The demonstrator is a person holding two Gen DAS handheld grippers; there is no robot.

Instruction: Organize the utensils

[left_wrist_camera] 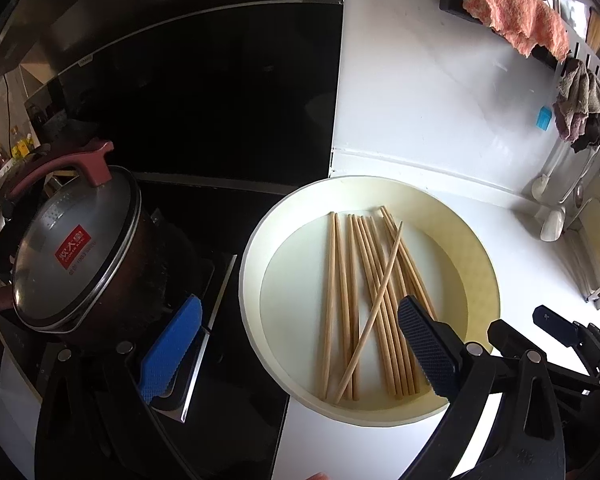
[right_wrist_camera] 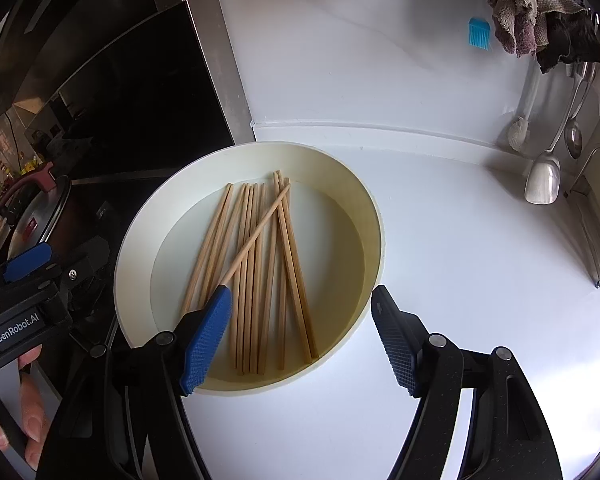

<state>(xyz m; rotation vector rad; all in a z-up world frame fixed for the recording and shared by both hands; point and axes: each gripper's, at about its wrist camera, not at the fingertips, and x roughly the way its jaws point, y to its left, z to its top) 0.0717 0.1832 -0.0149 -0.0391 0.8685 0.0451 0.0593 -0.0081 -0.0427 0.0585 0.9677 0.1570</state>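
I see the wooden chopsticks (right_wrist_camera: 256,276) lying loose in a shallow cream bowl (right_wrist_camera: 370,216) that sits on the white table (right_wrist_camera: 460,280), right beside the edge of the black stove top (left_wrist_camera: 204,216). Most of the sticks lie roughly side by side, running away from me; one chopstick (left_wrist_camera: 374,304) lies slantwise across the rest.

My right hand-held gripper (right_wrist_camera: 304,336) hangs over the near rim of the bowl with its jaws spread wide and nothing gripped between them. Its left blue pad (right_wrist_camera: 206,344) sits over the near ends of the sticks, just where the slanted one disappears behind it; I cannot tell whether the pad touches it. The other pad (right_wrist_camera: 396,344) is outside the bowl, over bare table.

My left hand-held gripper (left_wrist_camera: 296,352) is also spread wide and grips nothing. One pad (left_wrist_camera: 172,352) hovers over the stove edge, next to a dark pot with a glass lid (left_wrist_camera: 72,252) and a reddish handle; the other pad (left_wrist_camera: 428,348) hangs over the right part of the bowl, above the sticks' near ends. In the right wrist view I can see the hand (right_wrist_camera: 28,420) that grips the left tool.

At the back, cloths (right_wrist_camera: 532,4) hang from a wall rail, a blue silicone brush (right_wrist_camera: 479,32) hangs on the white wall, and a metal spatula (right_wrist_camera: 543,184) and a ladle (right_wrist_camera: 574,140) hang down nearby.
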